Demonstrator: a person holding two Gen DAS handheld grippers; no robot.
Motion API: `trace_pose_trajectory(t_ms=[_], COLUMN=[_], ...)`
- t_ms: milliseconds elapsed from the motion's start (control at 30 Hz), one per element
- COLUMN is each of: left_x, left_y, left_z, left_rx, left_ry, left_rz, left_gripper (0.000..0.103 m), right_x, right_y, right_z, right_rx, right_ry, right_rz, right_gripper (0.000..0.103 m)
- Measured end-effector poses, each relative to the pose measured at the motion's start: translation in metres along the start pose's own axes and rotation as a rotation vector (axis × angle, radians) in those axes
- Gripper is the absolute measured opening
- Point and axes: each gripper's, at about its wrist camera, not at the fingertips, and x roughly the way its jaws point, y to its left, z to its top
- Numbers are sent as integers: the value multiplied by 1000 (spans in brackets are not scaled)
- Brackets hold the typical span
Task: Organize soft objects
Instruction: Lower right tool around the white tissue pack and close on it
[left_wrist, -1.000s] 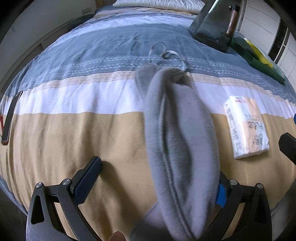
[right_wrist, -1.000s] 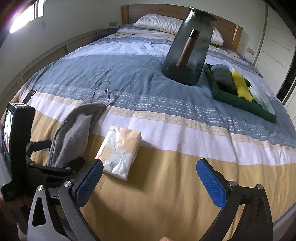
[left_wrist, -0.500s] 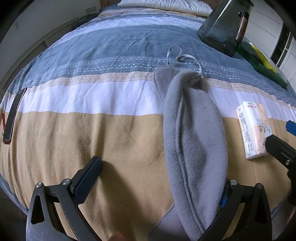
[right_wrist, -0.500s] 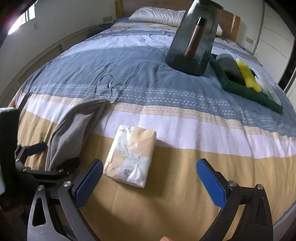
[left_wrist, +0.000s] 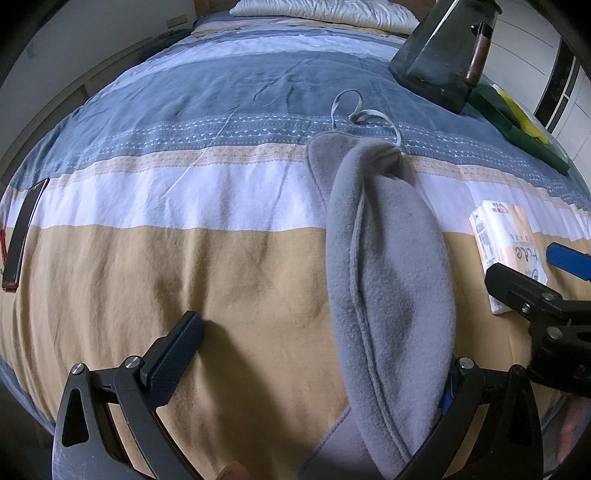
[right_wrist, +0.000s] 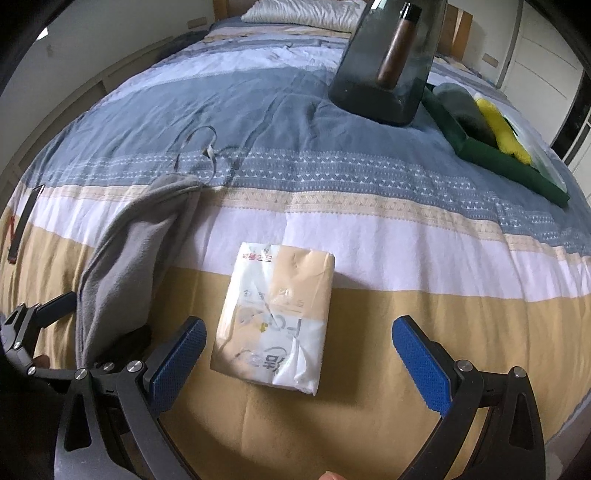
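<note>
Right gripper (right_wrist: 295, 347), jaws apart, lines up on tissue pack (right_wrist: 275, 317); next: descend, close. Left gripper (left_wrist: 314, 358) spread; grey cloth (left_wrist: 388, 280) apparently draped, unclamped.

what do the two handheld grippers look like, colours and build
Both match: the left gripper and right gripper have black Y-shaped frames with triangular cut-outs and silver round bolt heads at the joints. Each finger ends in a flat rectangular pad with a dimpled blue face. No cables, markings or sleeves show.

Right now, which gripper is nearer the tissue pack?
Right. The right gripper is open with the tissue pack between its fingers; the left gripper sits beside it, at the grey cloth.
</note>
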Motion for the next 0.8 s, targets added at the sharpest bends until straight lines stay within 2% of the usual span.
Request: trace_pose_trajectory(t_ms=[367, 600, 800], left_x=[0, 0, 0], left_y=[-1, -2, -2], left_z=[-1, -1, 0], left_rx=[0, 0, 0], left_ry=[3, 6, 11], left_rz=[5, 10, 12], left_gripper=[102, 102, 102], right_x=[14, 12, 11], right_y=[-3, -2, -7], right_z=[3, 0, -1], right_rx=[13, -7, -11], right_ry=[32, 34, 33], right_rz=[-14, 1, 5], right_gripper=[98, 82, 76])
